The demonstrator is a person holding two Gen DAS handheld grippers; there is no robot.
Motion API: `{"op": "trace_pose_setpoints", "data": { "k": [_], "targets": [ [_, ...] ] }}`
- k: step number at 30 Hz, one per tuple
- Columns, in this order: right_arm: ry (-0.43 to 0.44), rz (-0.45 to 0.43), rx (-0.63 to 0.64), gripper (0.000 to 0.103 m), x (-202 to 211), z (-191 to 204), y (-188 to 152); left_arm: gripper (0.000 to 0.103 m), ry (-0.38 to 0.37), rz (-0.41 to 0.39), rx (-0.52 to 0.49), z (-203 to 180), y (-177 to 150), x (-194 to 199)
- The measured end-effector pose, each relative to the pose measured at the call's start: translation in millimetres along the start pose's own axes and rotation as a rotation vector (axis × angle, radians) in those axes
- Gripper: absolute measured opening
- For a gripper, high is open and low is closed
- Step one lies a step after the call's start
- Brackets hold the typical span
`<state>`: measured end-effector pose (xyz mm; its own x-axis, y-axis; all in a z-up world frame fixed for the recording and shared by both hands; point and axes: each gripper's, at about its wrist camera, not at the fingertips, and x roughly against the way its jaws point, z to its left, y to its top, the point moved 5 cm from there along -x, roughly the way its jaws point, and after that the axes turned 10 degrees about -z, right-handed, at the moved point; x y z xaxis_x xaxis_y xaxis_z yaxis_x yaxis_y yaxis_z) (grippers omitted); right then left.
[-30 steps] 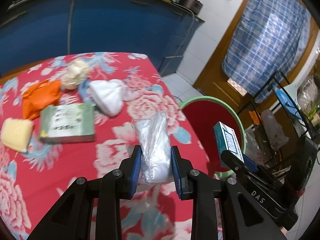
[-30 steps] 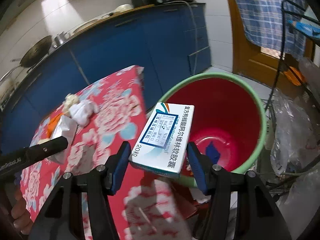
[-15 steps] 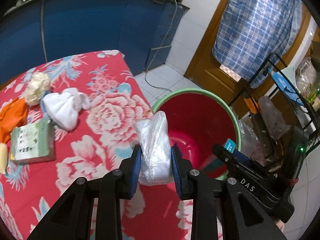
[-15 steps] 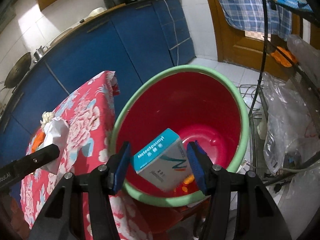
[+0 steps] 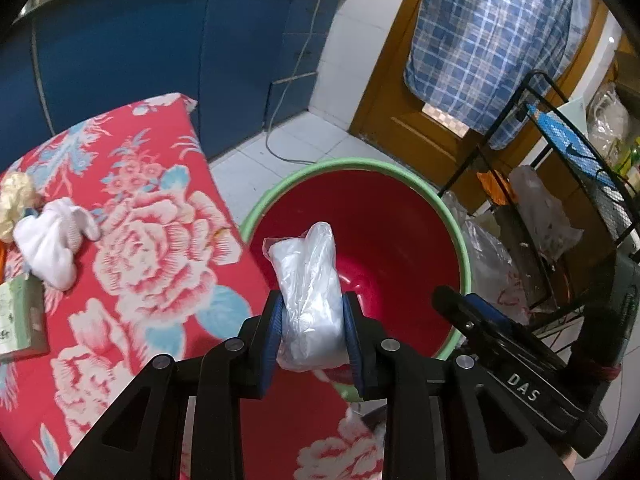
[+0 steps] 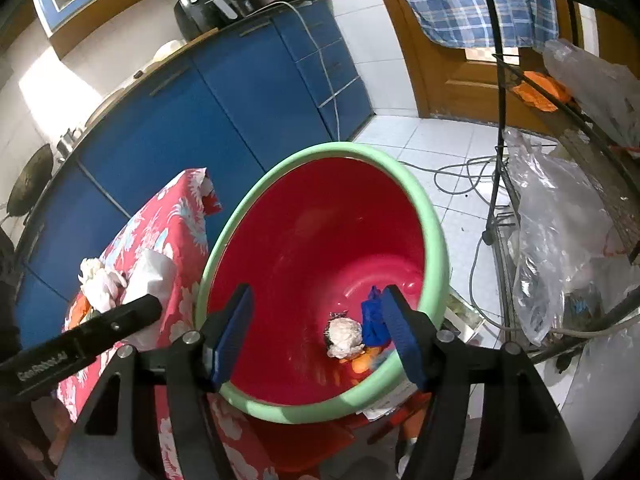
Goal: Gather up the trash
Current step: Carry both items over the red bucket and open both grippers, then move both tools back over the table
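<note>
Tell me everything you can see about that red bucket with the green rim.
The bucket is a round plastic tub, glossy red inside with a pale green rim, standing open on the white tiled floor right beside the flowered table. At its bottom lie a crumpled white wad, a blue scrap and something orange. No gripper touches it; whether it touches the table cannot be told.

A crinkly, glossy clear-plastic bag [image 5: 308, 292] is catching light; the smooth plastic bucket [image 6: 320, 240] is shining at twelve o'clock; matt floral cloth [image 5: 152, 248] is covering the table at nine.
</note>
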<state>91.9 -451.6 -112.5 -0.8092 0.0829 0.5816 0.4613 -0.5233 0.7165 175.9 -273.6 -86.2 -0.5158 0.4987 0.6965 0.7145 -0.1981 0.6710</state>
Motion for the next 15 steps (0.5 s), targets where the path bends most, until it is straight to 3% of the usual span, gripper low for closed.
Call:
{"op": "trace_pose_setpoints", "data": {
  "k": [5, 9, 15],
  "targets": [
    [-0.001, -0.010, -0.020, 0.069, 3, -8, 3, 0.032, -0.010, 0.012, -0.008, -7, -1, -9],
    [-0.002, -0.009, -0.025, 0.069, 3, -10, 4, 0.051, -0.016, 0.005, -0.001, -10, -1, -10],
    [0.004, -0.004, -0.030, 0.069, 4, -10, 2, 0.055, -0.004, -0.001, -0.002, -11, 0, -9]
  ]
}}
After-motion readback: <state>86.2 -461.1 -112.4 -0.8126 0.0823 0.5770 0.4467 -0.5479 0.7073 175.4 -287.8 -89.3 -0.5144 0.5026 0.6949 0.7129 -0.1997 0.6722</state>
